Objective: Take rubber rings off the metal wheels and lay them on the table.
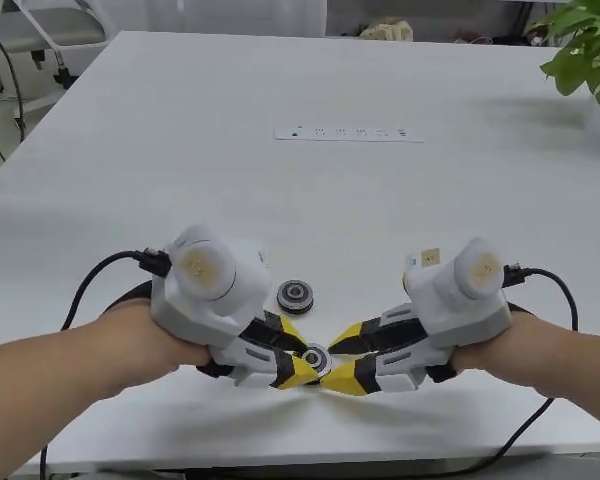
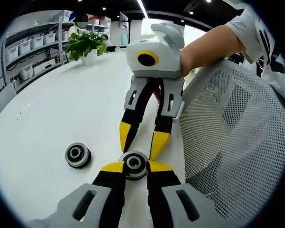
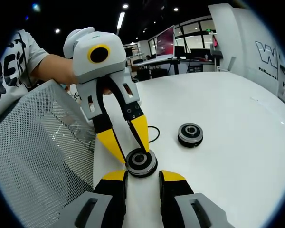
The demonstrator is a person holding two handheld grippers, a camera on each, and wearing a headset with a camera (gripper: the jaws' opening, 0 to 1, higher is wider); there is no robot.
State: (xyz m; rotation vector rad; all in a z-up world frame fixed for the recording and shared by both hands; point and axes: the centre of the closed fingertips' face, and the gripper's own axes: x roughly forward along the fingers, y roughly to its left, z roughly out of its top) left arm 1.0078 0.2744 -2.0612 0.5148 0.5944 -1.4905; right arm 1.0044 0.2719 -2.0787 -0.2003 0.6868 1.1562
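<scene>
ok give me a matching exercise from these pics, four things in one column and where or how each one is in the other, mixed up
Things:
1 near wheel
2 far wheel
3 power strip
4 plant

Places and states:
a green, at the far right corner
b white, lying flat well beyond both wheels
c between the tips of the left tongs
d lying free, nothing touching it

Pairs: 1-c; 2-d; 3-b; 4-a
</scene>
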